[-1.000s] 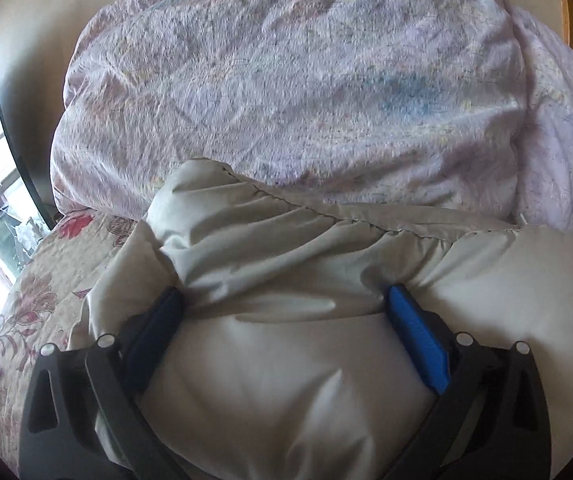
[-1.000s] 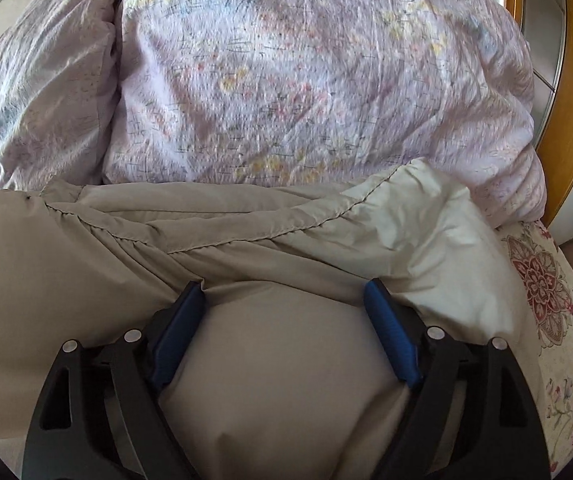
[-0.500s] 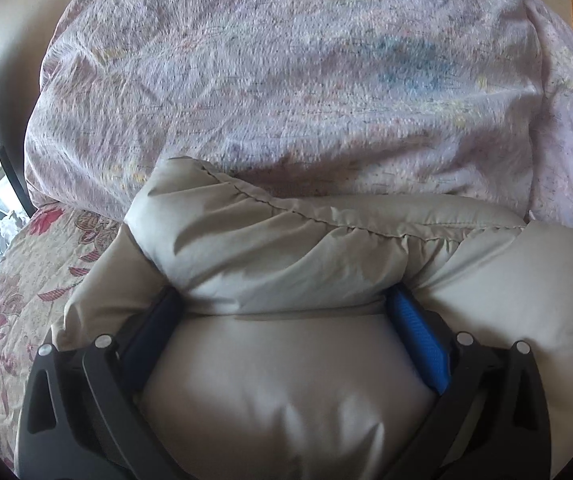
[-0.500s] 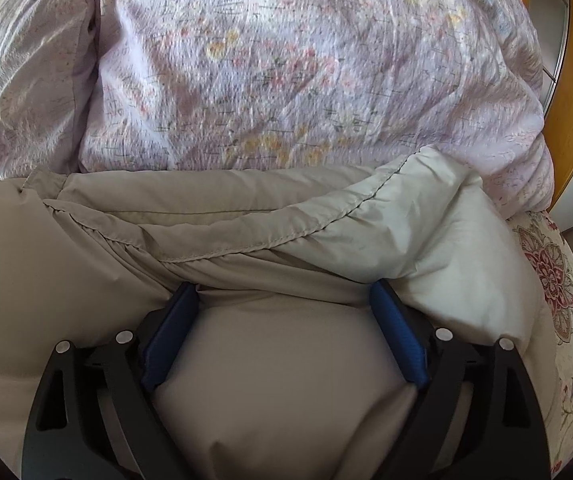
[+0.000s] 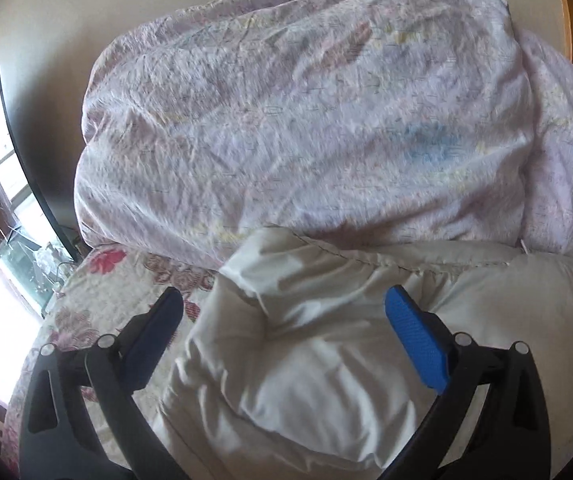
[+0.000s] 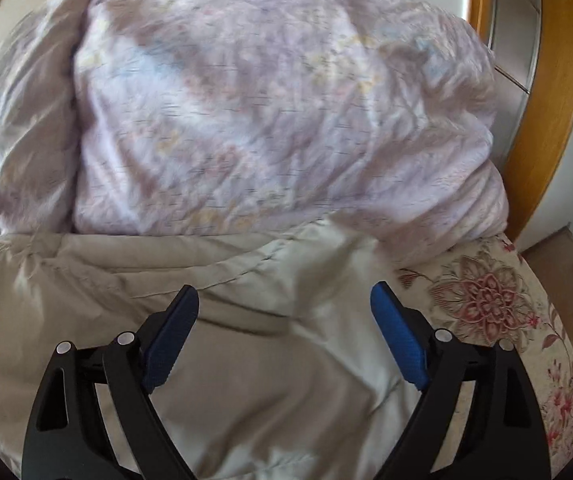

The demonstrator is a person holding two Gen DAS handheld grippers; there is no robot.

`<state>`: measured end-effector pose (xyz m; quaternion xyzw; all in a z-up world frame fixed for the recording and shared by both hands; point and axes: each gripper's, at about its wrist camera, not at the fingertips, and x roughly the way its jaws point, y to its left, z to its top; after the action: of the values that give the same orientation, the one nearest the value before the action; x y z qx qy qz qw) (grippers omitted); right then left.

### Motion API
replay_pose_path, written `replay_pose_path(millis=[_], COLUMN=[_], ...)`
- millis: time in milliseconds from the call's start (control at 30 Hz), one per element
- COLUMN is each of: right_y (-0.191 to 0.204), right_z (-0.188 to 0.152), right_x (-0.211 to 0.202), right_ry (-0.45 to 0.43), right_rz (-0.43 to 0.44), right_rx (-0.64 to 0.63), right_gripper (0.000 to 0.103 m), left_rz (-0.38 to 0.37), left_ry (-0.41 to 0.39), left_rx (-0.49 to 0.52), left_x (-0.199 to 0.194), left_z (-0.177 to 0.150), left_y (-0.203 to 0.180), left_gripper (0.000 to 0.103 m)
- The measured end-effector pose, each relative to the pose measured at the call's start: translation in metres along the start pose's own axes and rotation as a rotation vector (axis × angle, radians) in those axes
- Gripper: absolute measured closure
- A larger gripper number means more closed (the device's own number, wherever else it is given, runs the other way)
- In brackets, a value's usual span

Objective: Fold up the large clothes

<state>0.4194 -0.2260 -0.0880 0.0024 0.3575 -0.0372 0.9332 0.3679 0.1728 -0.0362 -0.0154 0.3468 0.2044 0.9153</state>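
A large padded beige garment (image 5: 326,344) lies folded on the bed, its stitched edge against the pillows; it also shows in the right wrist view (image 6: 214,320). My left gripper (image 5: 284,308) is open above the garment's left end, its blue pads clear of the cloth. My right gripper (image 6: 284,300) is open above the garment's right end, holding nothing.
Two lilac floral pillows (image 5: 306,128) (image 6: 270,112) lie just beyond the garment. A floral bedspread (image 5: 98,300) (image 6: 486,300) covers the bed. A window (image 5: 2,216) is at the left, a wooden frame (image 6: 554,92) at the right.
Both grippers have lifted up and back off the garment; the cloth that bulged between the pads now lies below them. The garment's ends have settled on the bed.
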Motion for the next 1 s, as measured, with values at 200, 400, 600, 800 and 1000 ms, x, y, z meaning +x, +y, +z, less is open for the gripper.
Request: replay_pose_path(millis=[200, 400, 600, 800, 1000], right_y=[-0.027, -0.034, -0.035, -0.034, -0.035], right_z=[-0.021, -0.029, -0.027, -0.026, -0.025], right_x=[0.042, 0.051, 0.063, 0.068, 0.074], right_ry=[0.074, 0.076, 0.118, 0.139, 0.160], right_rz=[-0.039, -0.026, -0.020, -0.031, -0.030], right_rx=[0.069, 0.089, 0.096, 0.086, 0.091], right_gripper=[0.014, 0.013, 0.010, 0.008, 0.007], left_rz=[0.124, 0.040, 0.019, -0.003, -0.021], left_ry=[0.086, 0.109, 0.135, 0.161, 0.179], left_rx=[0.015, -0.093, -0.109, -0.129, -0.151], left_x=[0.047, 0.067, 0.079, 0.088, 0.103], left_z=[-0.017, -0.022, -0.026, -0.028, -0.030], left_y=[0.016, 0.031, 0.030, 0.033, 0.046], left_gripper=[0.002, 0.002, 0.002, 0.002, 0.002])
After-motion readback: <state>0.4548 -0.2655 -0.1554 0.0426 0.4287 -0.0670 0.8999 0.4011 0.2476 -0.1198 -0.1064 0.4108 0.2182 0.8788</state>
